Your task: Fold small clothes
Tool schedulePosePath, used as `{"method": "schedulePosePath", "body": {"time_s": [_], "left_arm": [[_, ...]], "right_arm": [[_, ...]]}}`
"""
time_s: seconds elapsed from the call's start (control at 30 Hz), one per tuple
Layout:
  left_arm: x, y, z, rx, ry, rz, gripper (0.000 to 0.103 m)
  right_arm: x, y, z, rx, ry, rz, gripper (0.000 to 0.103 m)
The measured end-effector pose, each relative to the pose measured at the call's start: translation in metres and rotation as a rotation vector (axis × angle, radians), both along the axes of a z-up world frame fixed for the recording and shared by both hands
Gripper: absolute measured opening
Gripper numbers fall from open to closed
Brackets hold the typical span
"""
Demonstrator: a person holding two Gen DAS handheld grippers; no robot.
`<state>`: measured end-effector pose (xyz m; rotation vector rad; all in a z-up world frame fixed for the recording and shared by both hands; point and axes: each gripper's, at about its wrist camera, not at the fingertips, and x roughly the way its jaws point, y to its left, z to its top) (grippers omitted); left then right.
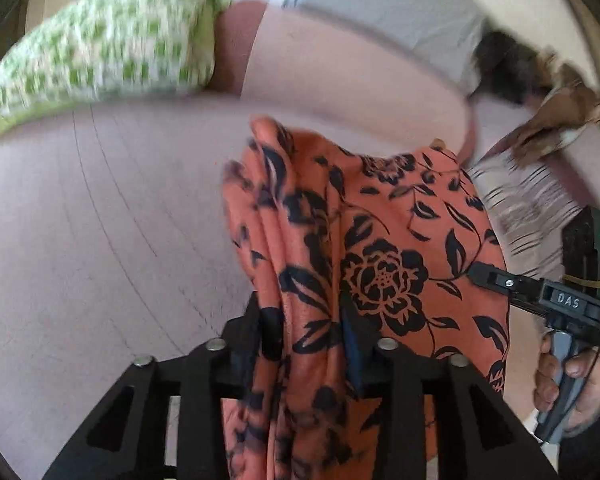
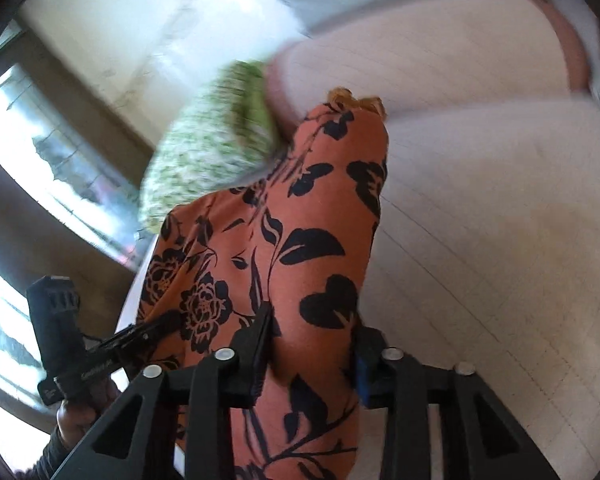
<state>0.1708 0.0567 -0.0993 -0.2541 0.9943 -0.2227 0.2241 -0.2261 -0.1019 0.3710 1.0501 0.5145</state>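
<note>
I have both grippers on one garment, an orange cloth with a black flower print (image 1: 384, 264), lifted above the pale bed (image 1: 112, 220). My left gripper (image 1: 312, 344) has a gathered bunch of the fabric between its fingers, and the jaws appear clamped on it. My right gripper (image 2: 312, 344) likewise has a broad fold of the cloth (image 2: 300, 216) pinched between its fingers. Holding two separate edges keeps the piece hanging free, which I judge serves to spread it before laying it flat. A green-checked pillow (image 1: 100, 56) lies well beyond, so the near bed offers room. Folding proper has not begun.
</note>
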Motion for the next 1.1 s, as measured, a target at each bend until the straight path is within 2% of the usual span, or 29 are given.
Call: {"method": "schedulePosePath", "body": {"time_s": [0.07, 0.1, 0.13, 0.2, 0.27, 0.33, 0.4, 0.47, 0.53, 0.57, 0.67, 0.77, 0.83, 0.97, 1.1], "left_arm": [[0.0, -0.002, -0.032, 0.056, 0.096, 0.026, 0.058], [-0.007, 0.001, -0.04, 0.051, 0.116, 0.034, 0.058], [-0.019, 0.008, -0.039, 0.04, 0.108, 0.041, 0.058], [-0.039, 0.018, -0.028, 0.062, 0.072, 0.061, 0.067], [-0.059, 0.026, -0.01, 0.092, 0.021, 0.069, 0.069], [-0.067, 0.036, 0.0, 0.12, -0.001, 0.084, 0.07], [-0.072, 0.039, 0.011, 0.131, -0.007, 0.093, 0.071], [-0.08, 0.046, 0.02, 0.156, -0.028, 0.109, 0.071], [-0.09, 0.051, 0.025, 0.171, -0.032, 0.118, 0.073], [-0.095, 0.056, 0.029, 0.169, -0.033, 0.117, 0.073], [-0.109, 0.056, 0.039, 0.185, -0.066, 0.13, 0.078], [-0.121, 0.053, 0.05, 0.196, -0.096, 0.149, 0.081], [-0.129, 0.049, 0.056, 0.195, -0.109, 0.144, 0.081], [-0.145, 0.039, 0.069, 0.203, -0.137, 0.142, 0.083], [-0.166, 0.023, 0.082, 0.209, -0.159, 0.121, 0.086]], "right_arm": [[0.004, -0.01, -0.036, -0.102, 0.073, -0.088, 0.065], [0.001, -0.012, -0.045, -0.126, 0.094, -0.101, 0.066], [-0.006, -0.015, -0.047, -0.099, 0.086, -0.106, 0.066], [-0.027, -0.016, -0.028, -0.138, -0.008, -0.139, 0.066], [-0.049, -0.01, -0.002, -0.117, -0.105, -0.148, 0.067], [-0.064, 0.0, 0.018, -0.079, -0.178, -0.123, 0.074], [-0.073, 0.014, 0.024, -0.06, -0.216, -0.07, 0.088], [-0.074, 0.025, 0.002, -0.111, -0.161, -0.017, 0.093], [-0.061, 0.032, -0.03, -0.231, -0.056, -0.011, 0.093], [-0.064, 0.034, -0.029, -0.266, -0.08, -0.025, 0.093], [-0.083, 0.032, 0.007, -0.185, -0.123, -0.027, 0.093], [-0.109, 0.029, 0.044, -0.236, -0.213, -0.048, 0.093], [-0.13, 0.027, 0.061, -0.258, -0.238, -0.058, 0.093], [-0.163, 0.018, 0.076, -0.289, -0.22, -0.09, 0.093], [-0.189, 0.02, 0.079, -0.401, -0.192, -0.091, 0.096]]}}
